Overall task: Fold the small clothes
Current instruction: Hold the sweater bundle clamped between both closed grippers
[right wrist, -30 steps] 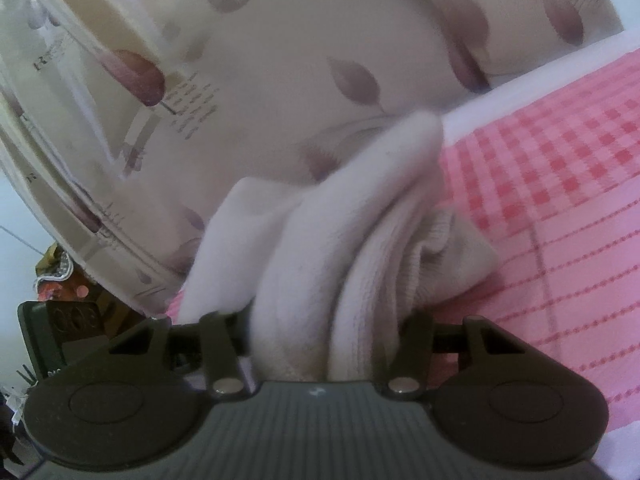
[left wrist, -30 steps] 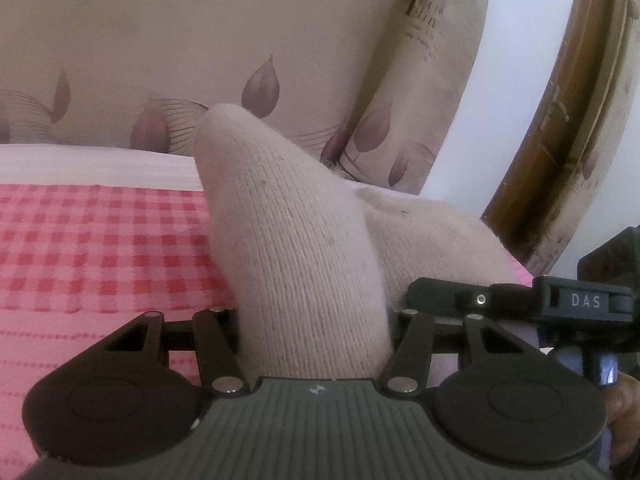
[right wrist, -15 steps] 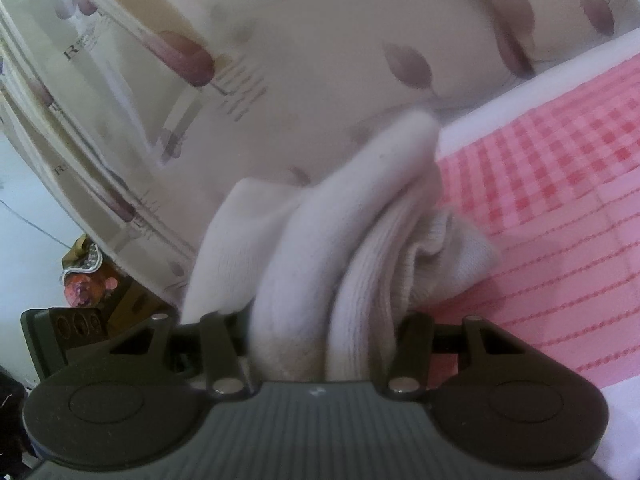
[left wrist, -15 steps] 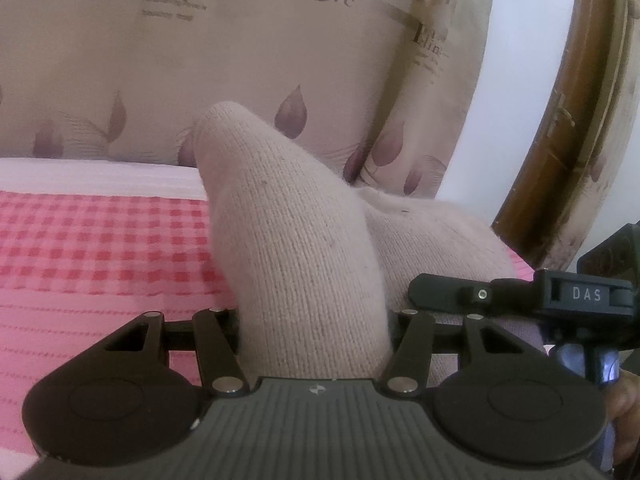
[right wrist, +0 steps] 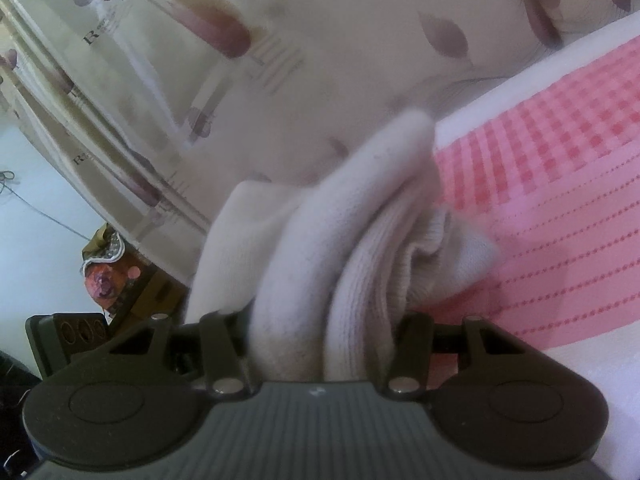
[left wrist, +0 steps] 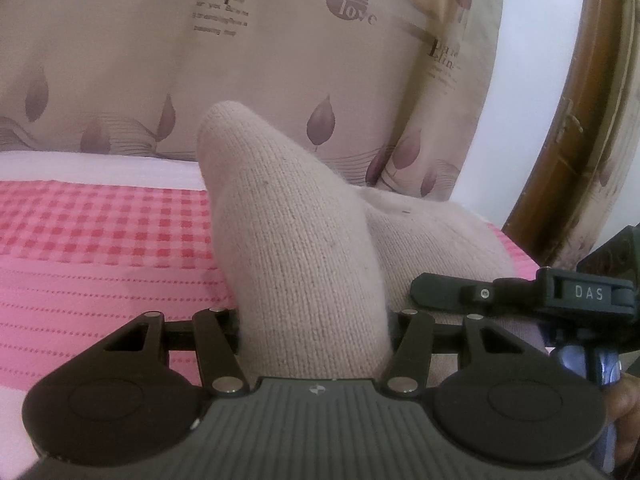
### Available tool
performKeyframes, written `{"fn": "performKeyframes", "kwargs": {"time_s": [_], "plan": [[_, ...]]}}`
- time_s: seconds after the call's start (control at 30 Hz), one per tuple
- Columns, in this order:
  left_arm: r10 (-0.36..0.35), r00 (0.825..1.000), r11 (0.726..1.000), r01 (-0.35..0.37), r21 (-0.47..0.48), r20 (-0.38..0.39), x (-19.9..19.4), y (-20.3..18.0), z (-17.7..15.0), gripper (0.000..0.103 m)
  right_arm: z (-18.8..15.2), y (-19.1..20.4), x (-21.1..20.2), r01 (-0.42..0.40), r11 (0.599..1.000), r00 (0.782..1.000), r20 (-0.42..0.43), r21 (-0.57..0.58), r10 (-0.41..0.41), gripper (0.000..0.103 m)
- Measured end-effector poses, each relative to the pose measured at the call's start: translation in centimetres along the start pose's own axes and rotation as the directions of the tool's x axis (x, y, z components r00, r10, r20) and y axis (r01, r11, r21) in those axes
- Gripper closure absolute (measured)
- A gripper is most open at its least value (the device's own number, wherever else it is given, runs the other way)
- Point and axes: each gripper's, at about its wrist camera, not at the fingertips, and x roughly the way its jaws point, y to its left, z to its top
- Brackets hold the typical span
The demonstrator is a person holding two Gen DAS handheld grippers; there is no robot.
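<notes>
A cream knitted sock (left wrist: 304, 264) is seen in the left wrist view bunched between the jaws of the left gripper (left wrist: 314, 320), its rounded end standing up and forward above the pink bedcover (left wrist: 100, 280). The jaws are closed on the knit, which fills the whole gap between them. From there the fabric is carried rightward under a black finger (left wrist: 444, 294) of the right gripper (left wrist: 520, 296), marked "DAS", which enters from the right edge; part of a hand (left wrist: 624, 404) is glimpsed beneath it.

In the right wrist view, blurred throughout, the other end of the sock (right wrist: 360, 264) is shown, which the left view hides: a ribbed cuff and folded layers are pinched between the jaws of the right gripper (right wrist: 324, 324), with a loose flap hanging left and a peak rising above the bedcover (right wrist: 560, 184). These jaws too are clamped on the cloth.

The bedcover is patterned with a red-and-pink check band and dotted stripes, with a white border at its far edge. Behind it a beige curtain (left wrist: 280, 60) printed with purple leaves and lettering is hung. A curved brown wooden frame (left wrist: 568, 120) is visible only in the left view; a dark box (right wrist: 64, 336) and a reddish ornament (right wrist: 108, 272) against a pale wall appear only in the right.
</notes>
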Motion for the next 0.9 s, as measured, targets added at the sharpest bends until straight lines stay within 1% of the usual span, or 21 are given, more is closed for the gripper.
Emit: {"fn": "performKeyframes", "kwargs": {"time_s": [0.37,0.9], "plan": [[0.01,1.0,1.0,-0.01,0.0,-0.011,-2.3,0.3,-1.3,0.048,-2.4,1.1,-0.3,-0.01,1.0,1.0,-0.01,0.025,0.01,0.052],[0.011,1.0,1.0,-0.011,-0.001,0.004,-5.2,0.1,-2.5,0.048,-4.0,3.2,-1.4,-0.02,1.0,1.0,-0.01,0.011,0.02,0.052]]}}
